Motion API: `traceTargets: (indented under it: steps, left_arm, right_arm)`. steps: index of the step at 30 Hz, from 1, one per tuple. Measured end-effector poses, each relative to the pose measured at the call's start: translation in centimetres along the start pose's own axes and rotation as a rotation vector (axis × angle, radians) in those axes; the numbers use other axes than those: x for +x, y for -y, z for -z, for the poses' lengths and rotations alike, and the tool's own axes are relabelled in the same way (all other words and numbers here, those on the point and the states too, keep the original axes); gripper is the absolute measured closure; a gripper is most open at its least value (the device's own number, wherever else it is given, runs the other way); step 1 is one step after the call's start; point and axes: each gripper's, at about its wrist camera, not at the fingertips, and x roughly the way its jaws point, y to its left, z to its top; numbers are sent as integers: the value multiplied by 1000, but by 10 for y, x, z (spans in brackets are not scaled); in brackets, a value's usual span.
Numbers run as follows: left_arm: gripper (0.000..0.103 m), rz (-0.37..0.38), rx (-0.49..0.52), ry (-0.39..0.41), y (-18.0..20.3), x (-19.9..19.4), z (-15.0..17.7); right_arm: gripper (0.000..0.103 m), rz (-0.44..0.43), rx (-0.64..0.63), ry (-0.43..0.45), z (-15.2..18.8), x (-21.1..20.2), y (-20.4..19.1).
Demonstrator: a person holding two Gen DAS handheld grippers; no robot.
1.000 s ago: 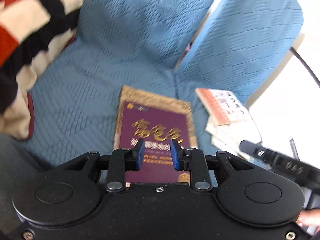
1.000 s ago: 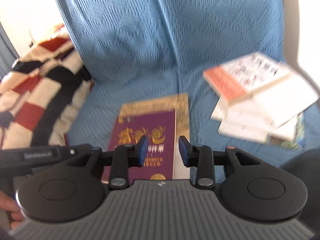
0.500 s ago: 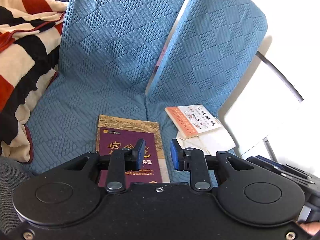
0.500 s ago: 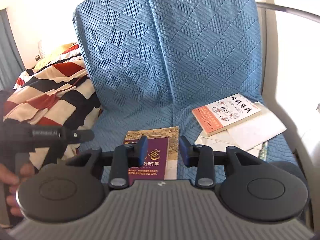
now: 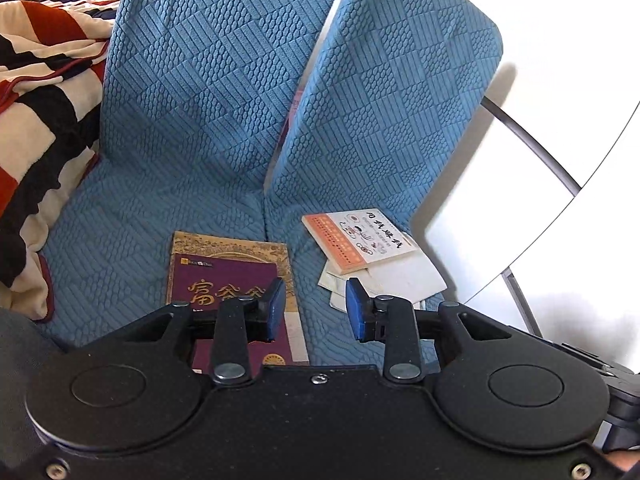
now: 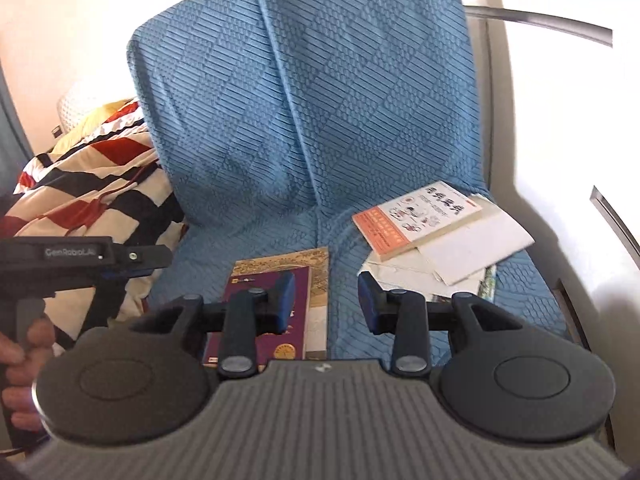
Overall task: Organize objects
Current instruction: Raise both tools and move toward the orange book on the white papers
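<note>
A purple book with gold lettering (image 5: 224,284) (image 6: 262,300) lies flat on the blue sofa seat on a gold-patterned book (image 5: 236,245) (image 6: 308,260). To its right an orange-and-white book (image 5: 358,236) (image 6: 420,216) tops a loose pile of white papers (image 5: 404,278) (image 6: 476,244). My left gripper (image 5: 315,310) is open and empty, held above the seat in front of the books. My right gripper (image 6: 326,300) is open and empty, also above the seat. The left gripper's body (image 6: 80,256) shows in the right wrist view.
Two blue quilted back cushions (image 5: 224,80) (image 6: 340,88) stand behind the seat. A red, black and cream striped blanket (image 5: 36,92) (image 6: 88,188) lies on the left. A white armrest with a metal rail (image 5: 532,140) (image 6: 536,24) is on the right.
Both grippers have pulled back and up from the books, which now look smaller and farther. Both stay open and empty. The books have not moved.
</note>
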Motion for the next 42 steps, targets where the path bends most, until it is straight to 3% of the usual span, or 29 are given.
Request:
traceTargets:
  steps: [31,38,42]
  left_arm:
    - [56,48,81,-61,49,22,12]
    - [38,50,107,-64,62,31,15]
    - [35,66,117,-70,73,38,17]
  right_arm:
    - [64,109,40,-7,18,-16,48]
    - [58,135,66,-8,20,-21,58]
    - [58,155,67,-12,25,-23,67]
